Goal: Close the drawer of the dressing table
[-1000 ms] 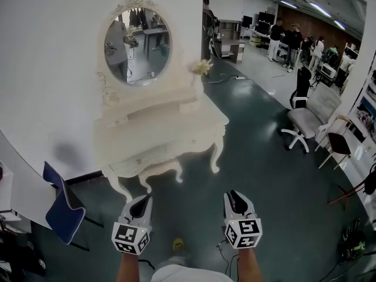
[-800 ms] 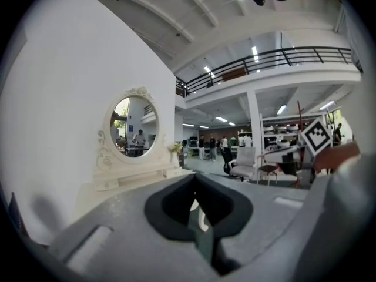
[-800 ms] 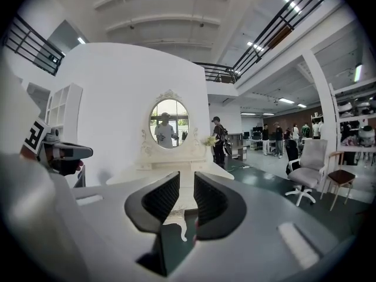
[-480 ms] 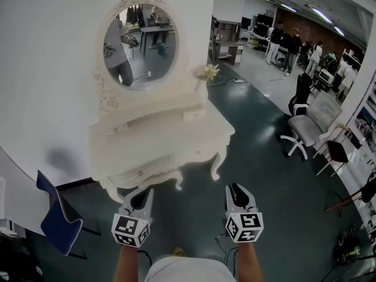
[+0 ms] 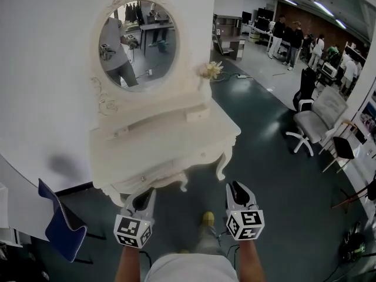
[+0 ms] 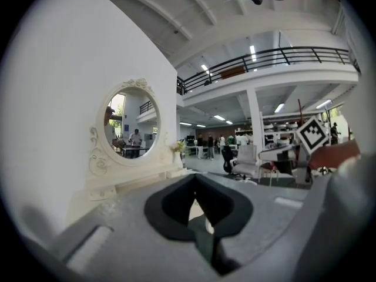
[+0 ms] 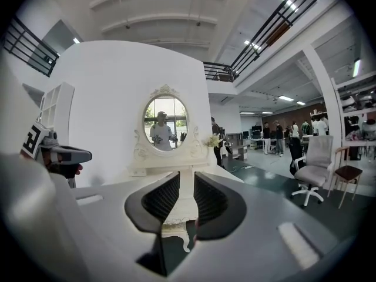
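A cream dressing table (image 5: 170, 137) with an oval mirror (image 5: 138, 46) stands against the white wall. Its front drawer (image 5: 158, 172), with a small knob, sits under the top; I cannot tell how far it stands out. My left gripper (image 5: 144, 194) hovers just before the table's front left edge, touching nothing, and its tips meet in the left gripper view (image 6: 194, 181). My right gripper (image 5: 236, 187) hangs over the floor to the right of the table's front leg. A narrow gap shows between its jaws, with the table (image 7: 179, 175) seen through it and nothing held (image 7: 187, 184).
A blue chair (image 5: 59, 219) stands left of the table, a grey office chair (image 5: 314, 119) and a brown chair (image 5: 343, 148) to the right. Pale flowers (image 5: 210, 69) sit on the table's right corner. Several people (image 5: 288, 37) stand far back. My yellow shoe (image 5: 208, 218) is below.
The view has drawn closer to the dressing table, which now looks larger. Both grippers have come nearer its front edge, with the left almost at the drawer.
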The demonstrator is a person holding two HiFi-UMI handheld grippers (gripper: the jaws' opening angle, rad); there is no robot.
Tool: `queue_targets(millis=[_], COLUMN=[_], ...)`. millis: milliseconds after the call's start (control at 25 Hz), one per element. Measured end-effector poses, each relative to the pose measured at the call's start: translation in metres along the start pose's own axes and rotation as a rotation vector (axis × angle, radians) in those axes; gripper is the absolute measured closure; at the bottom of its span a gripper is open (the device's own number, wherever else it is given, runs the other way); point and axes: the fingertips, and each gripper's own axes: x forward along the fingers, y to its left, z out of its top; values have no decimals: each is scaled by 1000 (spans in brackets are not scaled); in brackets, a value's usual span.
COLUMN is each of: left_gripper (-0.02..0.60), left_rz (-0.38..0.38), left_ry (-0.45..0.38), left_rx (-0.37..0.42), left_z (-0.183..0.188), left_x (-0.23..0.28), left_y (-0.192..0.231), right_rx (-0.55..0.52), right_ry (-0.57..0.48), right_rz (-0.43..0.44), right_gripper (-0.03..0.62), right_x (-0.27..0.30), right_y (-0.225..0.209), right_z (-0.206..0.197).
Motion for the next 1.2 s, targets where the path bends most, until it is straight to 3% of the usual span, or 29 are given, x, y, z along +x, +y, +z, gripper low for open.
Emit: queue_targets(millis=[360, 920, 1200], left_gripper=[583, 583, 583], left_rz=[34, 48, 81], left_ry=[3, 105, 142], left_rx=[0, -42, -42], left_z=[4, -10, 1], left_x=[75, 248, 323], left_y=[39, 78, 108], right_rx=[-4, 4, 26], right_ry=[-17, 69, 102], right_rz=[51, 73, 114], right_gripper=[534, 534, 534], right_x=[90, 250, 332], right_y=[-29, -120, -159], right_z=[16, 16, 24])
